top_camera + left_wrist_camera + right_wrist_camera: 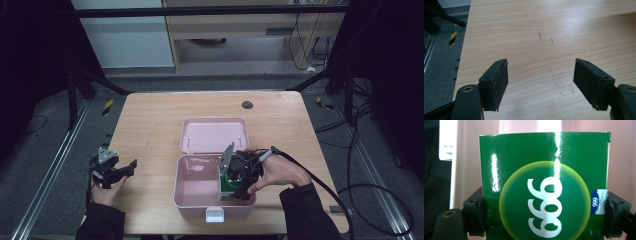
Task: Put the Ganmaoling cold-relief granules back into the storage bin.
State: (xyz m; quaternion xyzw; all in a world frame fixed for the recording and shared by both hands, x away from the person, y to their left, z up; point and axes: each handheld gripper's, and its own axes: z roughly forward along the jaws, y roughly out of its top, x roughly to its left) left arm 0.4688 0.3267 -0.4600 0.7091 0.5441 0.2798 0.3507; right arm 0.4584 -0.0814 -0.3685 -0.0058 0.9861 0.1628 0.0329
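Gripping a green box over the pink case, right fingers; left fingers wide.

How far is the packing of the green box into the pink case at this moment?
Done: the pink case lies open on the table, its lid flat behind it. In hand: the right gripper is clamped on the green box, which hangs inside the case's right part; I cannot tell whether it touches the bottom. Left: likely to let go of the box and close the lid. The left gripper waits open over the bare table.
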